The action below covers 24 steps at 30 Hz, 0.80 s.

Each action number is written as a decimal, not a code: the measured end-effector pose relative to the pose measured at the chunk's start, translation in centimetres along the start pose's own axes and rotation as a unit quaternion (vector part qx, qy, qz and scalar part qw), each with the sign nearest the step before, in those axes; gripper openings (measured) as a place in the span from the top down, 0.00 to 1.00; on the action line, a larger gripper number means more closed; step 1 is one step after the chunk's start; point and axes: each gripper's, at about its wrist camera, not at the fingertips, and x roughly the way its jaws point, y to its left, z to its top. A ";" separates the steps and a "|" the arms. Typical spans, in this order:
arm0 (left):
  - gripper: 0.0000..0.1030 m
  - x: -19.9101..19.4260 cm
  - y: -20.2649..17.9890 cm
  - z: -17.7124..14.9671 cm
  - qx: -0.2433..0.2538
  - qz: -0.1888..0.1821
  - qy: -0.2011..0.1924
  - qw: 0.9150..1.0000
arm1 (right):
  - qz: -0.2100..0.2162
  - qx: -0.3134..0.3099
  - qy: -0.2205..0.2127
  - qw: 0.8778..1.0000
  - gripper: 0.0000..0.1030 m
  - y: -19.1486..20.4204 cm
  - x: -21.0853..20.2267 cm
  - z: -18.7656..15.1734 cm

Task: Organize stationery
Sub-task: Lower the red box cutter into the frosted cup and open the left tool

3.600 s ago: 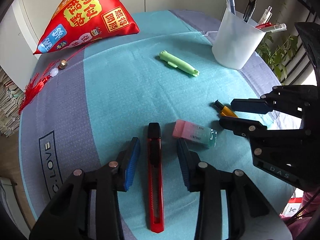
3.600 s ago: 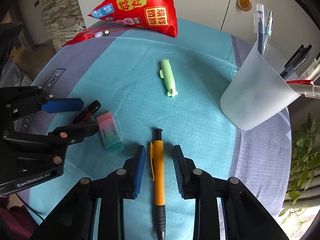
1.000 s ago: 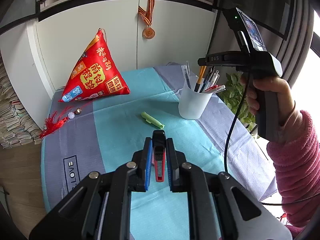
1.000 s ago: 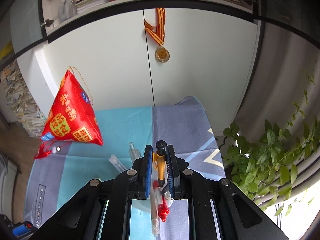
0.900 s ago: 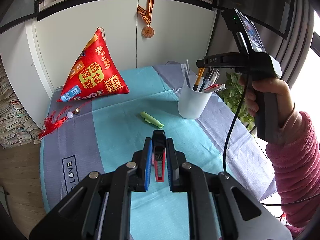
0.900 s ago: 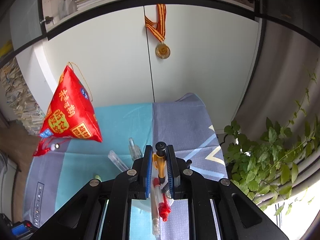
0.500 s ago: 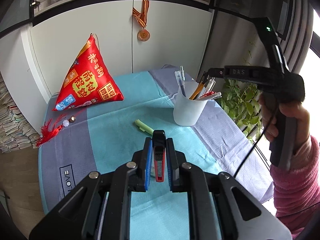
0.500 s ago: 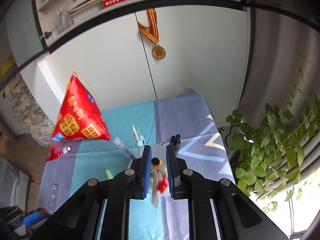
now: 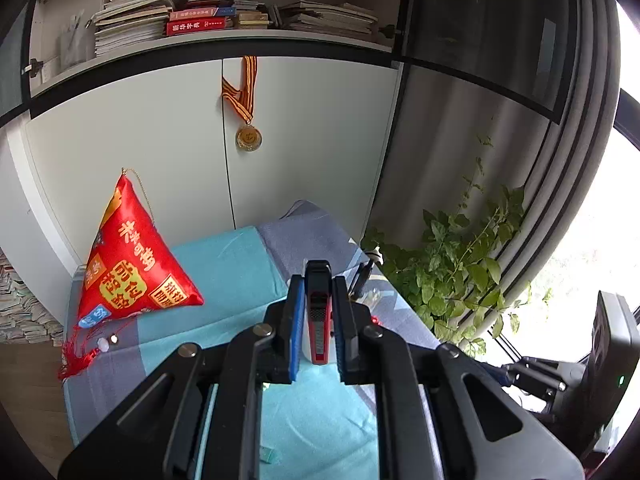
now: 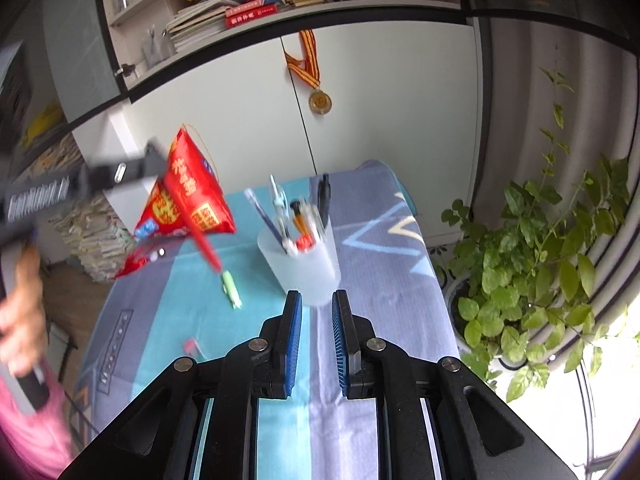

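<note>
My left gripper point(image 9: 317, 280) is shut on the red utility knife point(image 9: 319, 312), held upright high above the table. In the right wrist view the knife point(image 10: 206, 246) hangs blurred from the left gripper, left of the white pen cup point(image 10: 302, 266). The cup holds several pens, among them the orange pen point(image 10: 298, 218). My right gripper point(image 10: 316, 300) is open and empty, above and in front of the cup. A green highlighter point(image 10: 231, 290) lies on the cloth left of the cup. The pink-green eraser point(image 10: 191, 347) lies nearer.
A red triangular pillow point(image 10: 184, 200) sits at the back left of the blue-grey tablecloth point(image 10: 380, 256). A leafy plant point(image 10: 540, 260) stands right of the table. White cabinets with a hanging medal point(image 10: 320, 102) are behind.
The right gripper has let the orange pen go into the cup, opened and drawn back. The left gripper has carried the knife up and toward the cup.
</note>
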 end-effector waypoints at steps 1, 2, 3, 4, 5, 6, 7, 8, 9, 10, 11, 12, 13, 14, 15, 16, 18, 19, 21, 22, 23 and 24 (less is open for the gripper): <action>0.89 0.3 -0.2 0.4 0.000 0.002 -0.002 1.000 | -0.002 -0.001 0.003 1.000 0.86 -0.1 0.0 -0.4; 0.89 0.7 -0.5 0.9 0.001 0.005 -0.004 1.000 | -0.004 -0.001 0.005 1.000 0.86 -0.3 0.0 -0.6; 0.89 1.0 -0.8 1.2 0.004 0.007 -0.006 1.000 | -0.005 0.001 0.007 1.000 0.86 -0.5 -0.1 -0.9; 0.89 1.4 -1.2 1.4 0.008 0.010 -0.007 1.000 | -0.004 0.004 0.008 1.000 0.86 -0.7 -0.1 -1.0; 0.89 1.9 -1.6 1.7 0.013 0.014 -0.009 1.000 | -0.002 0.007 0.009 1.000 0.86 -0.9 -0.1 -1.1; 0.89 2.3 -2.0 1.8 0.018 0.019 -0.010 1.000 | 0.000 0.009 0.009 1.000 0.86 -1.1 -0.2 -1.2; 0.89 2.8 -2.3 1.9 0.025 0.026 -0.009 0.999 | 0.001 0.011 0.010 1.000 0.86 -1.2 -0.2 -1.3; 0.89 3.5 -2.7 2.0 0.031 0.036 -0.006 0.999 | 0.003 0.013 0.011 1.000 0.86 -1.3 -0.2 -1.3; 0.89 4.2 -3.0 2.0 0.037 0.046 -0.004 0.998 | 0.004 0.015 0.011 1.000 0.86 -1.4 -0.2 -1.4; 0.89 4.8 -3.1 2.0 0.041 0.051 -0.003 0.998 | 0.005 0.016 0.011 1.000 0.86 -1.4 -0.3 -1.5; 0.89 5.4 -3.2 1.9 0.043 0.053 -0.001 0.998 | 0.007 0.017 0.012 1.000 0.86 -1.4 -0.3 -1.7; 0.89 5.9 -3.3 2.0 0.043 0.050 0.002 0.998 | 0.009 0.018 0.013 1.000 0.86 -1.4 -0.3 -1.8; 0.89 6.4 -3.3 1.9 0.043 0.047 0.005 0.998 | 0.011 0.017 0.015 1.000 0.86 -1.4 -0.3 -1.9; 0.89 6.8 -3.3 2.0 0.042 0.046 0.006 0.998 | 0.011 0.016 0.016 1.000 0.86 -1.4 -0.2 -2.0; 0.89 7.2 -3.4 2.0 0.042 0.047 0.006 0.998 | 0.010 0.014 0.017 1.000 0.86 -1.3 -0.2 -2.0; 0.89 7.6 -3.4 2.0 0.044 0.050 0.008 0.998 | 0.010 0.013 0.019 1.000 0.86 -1.3 -0.2 -2.1; 0.89 8.3 -3.5 1.8 0.046 0.054 0.013 0.997 | 0.011 0.014 0.020 1.000 0.86 -1.4 -0.1 -2.1; 0.89 8.6 -3.4 1.7 0.045 0.054 0.016 0.997 | 0.012 0.015 0.021 1.000 0.86 -1.5 -0.1 -2.1; 0.89 9.1 -3.4 1.3 0.042 0.051 0.024 0.997 | 0.013 0.017 0.022 1.000 0.86 -1.6 0.0 -2.1; 0.89 9.3 -3.4 1.1 0.043 0.051 0.027 0.997 | 0.014 0.018 0.022 1.000 0.86 -1.7 0.1 -2.1; 0.89 9.4 -3.5 0.9 0.045 0.051 0.029 0.997 | 0.014 0.019 0.022 0.999 0.86 -1.7 0.1 -2.1; 0.89 9.6 -3.5 0.7 0.048 0.052 0.031 0.997 | 0.015 0.019 0.023 0.999 0.86 -1.7 0.2 -2.0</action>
